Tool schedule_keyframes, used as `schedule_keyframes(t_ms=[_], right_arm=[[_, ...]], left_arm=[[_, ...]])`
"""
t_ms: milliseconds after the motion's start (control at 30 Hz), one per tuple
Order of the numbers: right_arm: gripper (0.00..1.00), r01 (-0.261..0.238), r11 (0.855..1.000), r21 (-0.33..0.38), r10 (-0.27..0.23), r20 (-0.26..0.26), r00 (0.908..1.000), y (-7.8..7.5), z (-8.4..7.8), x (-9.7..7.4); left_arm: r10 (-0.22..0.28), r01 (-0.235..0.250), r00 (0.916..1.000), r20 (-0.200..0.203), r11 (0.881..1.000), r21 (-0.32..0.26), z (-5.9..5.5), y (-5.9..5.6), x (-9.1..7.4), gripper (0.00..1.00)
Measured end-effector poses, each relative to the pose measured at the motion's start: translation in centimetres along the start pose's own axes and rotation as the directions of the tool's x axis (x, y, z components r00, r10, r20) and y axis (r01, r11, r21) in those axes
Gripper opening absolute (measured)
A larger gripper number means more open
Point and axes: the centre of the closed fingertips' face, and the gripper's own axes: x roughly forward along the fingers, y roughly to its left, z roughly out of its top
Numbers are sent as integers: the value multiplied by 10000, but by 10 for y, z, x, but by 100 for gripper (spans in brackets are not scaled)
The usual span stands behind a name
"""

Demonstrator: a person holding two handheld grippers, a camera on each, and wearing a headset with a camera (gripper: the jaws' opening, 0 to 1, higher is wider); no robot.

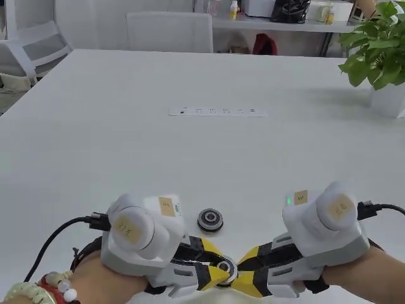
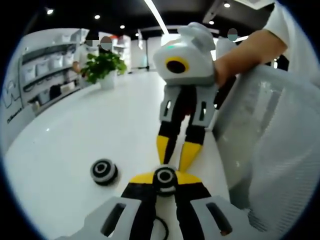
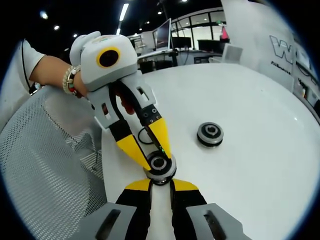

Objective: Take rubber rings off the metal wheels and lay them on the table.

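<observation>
A small metal wheel with a black rubber ring [image 1: 226,268] is held just above the white table's [image 1: 190,158] near edge, between both grippers. My left gripper [image 1: 217,272] is shut on this wheel [image 2: 165,178], which sits between its yellow tips. My right gripper [image 1: 236,271] comes at it from the opposite side. Its narrow jaws pinch the wheel's black rim [image 3: 160,165]. A second ringed wheel [image 1: 210,220] lies flat on the table just beyond the grippers, and it also appears in the left gripper view [image 2: 104,171] and the right gripper view [image 3: 210,134].
A flush power strip [image 1: 217,111] sits in the table's middle. A potted plant [image 1: 378,50] stands at the far right corner. A white chair [image 1: 169,31] is behind the table. A mesh chair [image 2: 270,150] is close by the near edge.
</observation>
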Motion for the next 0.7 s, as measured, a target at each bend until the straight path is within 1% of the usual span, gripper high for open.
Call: schedule_keyframes(t_ms=[33,67,100,233,267,367,400,533,700], right_arm=[[0,366,9987,-358,-374,-216,9991,-6,-3,-1],[1,99,9998,-172,-100,-25,9999,-1,0,0],[1,155,9999,-49,-156,-52,9999,-3,-1,0],[0,196,9998,-28,-196,-94,9998,-2,-1,-1],[0,270,9995,185,-267,-169,9995,-4,0,-2],[0,287,9990,350,-275,-352,9990,-5,0,-2],[0,286,9980,562,-267,-342,9991,-5,-1,-2],[0,230,9966,795,-217,-172,9996,-5,-2,-4],[0,218,9981,582,-214,-71,9997,-3,-2,-4]], left_arm=[[5,-5,10000,24,10000,-9,0,0,0,15],[18,-18,10000,42,10000,-8,0,-1,0,15],[31,-31,10000,56,10000,-11,0,0,0,15],[52,-52,10000,64,10000,22,0,0,0,15],[49,-49,10000,69,10000,28,0,-1,0,15],[61,-61,9999,83,10000,36,0,0,0,15],[60,-60,9999,84,10000,44,0,0,0,15],[55,-56,9999,109,10000,56,0,0,0,15],[37,-37,9999,155,10000,45,0,0,0,15]])
